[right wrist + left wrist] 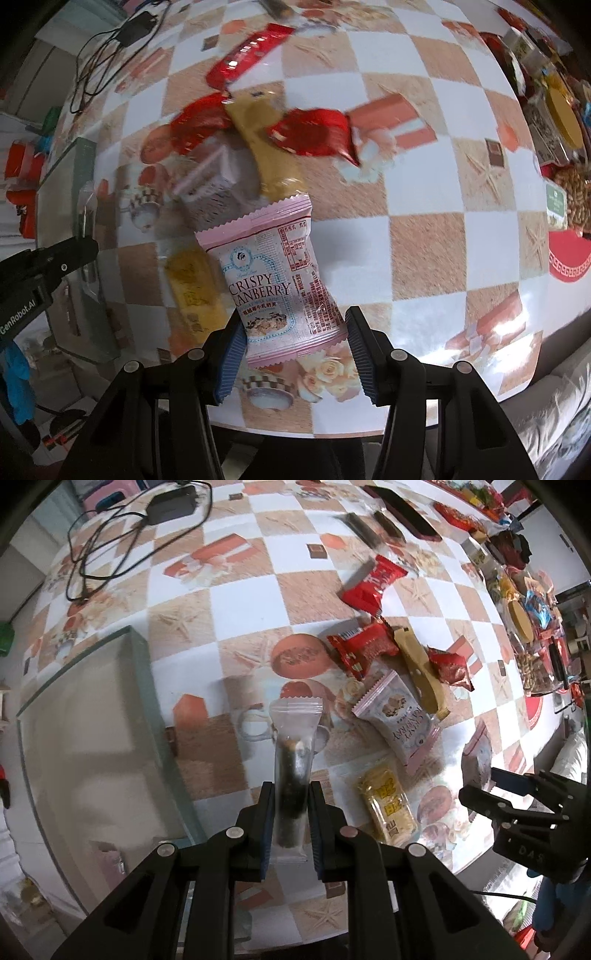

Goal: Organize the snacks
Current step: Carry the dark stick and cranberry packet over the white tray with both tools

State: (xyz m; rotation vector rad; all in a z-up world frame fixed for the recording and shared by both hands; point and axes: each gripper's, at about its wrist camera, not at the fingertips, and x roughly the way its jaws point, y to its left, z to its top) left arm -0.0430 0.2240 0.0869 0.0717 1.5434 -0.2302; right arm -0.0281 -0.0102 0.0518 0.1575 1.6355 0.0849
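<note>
- The left tool [291,825] is clamped on a clear-wrapped dark snack stick [293,775], the pads pressing its lower half while the upper, empty end of the wrapper stands free above the surface [236,602].
- The right tool [297,347] is clamped on a pink cranberry packet [275,280], gripped across its bottom edge; the packet hangs slightly askew between the pads.
- Landmark: the glass tray [92,720]. The stick hangs just to the right of the tray's near corner; the loose snacks lie further right of it.
- Still on the surface, to the right of the tray: a yellow packet [386,803], a second pink packet [400,720], a tan stick wrapper [417,672] and three red packets [364,648].
- Judgement: both items look lifted clear, so the step in hand is carrying them over to the tray.
- To do it well: keep both tools pointing down and level so the thin wrappers do not slip.
- Bring the stick over the tray wall, not against it; the tray's glass edge is hard to see.
- Move the tools one after the other if the tray opening is tight, so they do not meet above it.
- Lower before letting go, so that light packets land flat rather than bounce out.
</note>
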